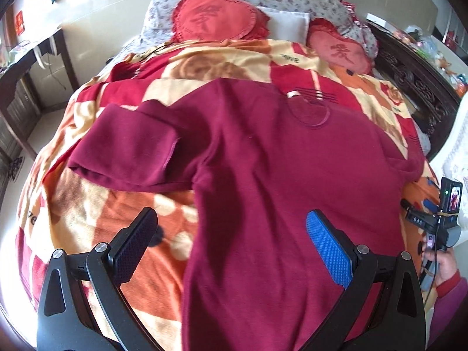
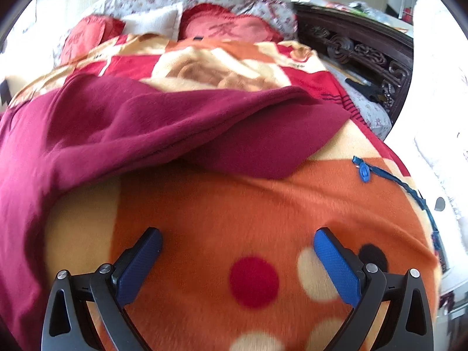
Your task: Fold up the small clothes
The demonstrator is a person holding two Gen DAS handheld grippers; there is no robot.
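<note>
Item: dark red shirt, spread flat across a blanket patterned in orange, cream and red, on a bed. In the left wrist view the shirt fills the centre; one short sleeve reaches toward 9 o'clock, the collar with a pale loop lies toward 12 o'clock, and the hem runs off the picture at 6 o'clock. The other sleeve is only partly seen at 3 o'clock.

Left gripper: fingers spread wide and holding nothing — one pad over the blanket, the blue pad over the shirt; whether either touches the cloth cannot be told.

Right gripper: fingers also spread wide and holding nothing, above bare blanket; the shirt lies from 9 to 1 o'clock, blurred, its left side cut off.

Hand: at 4 o'clock in the left view, grasping the other tool's handle, mostly cut off by the edge.

Background: heart-shaped red pillows and a white pillow at 12 o'clock; carved dark bed frame at 2 o'clock — detail beyond it too blurred to name.
</note>
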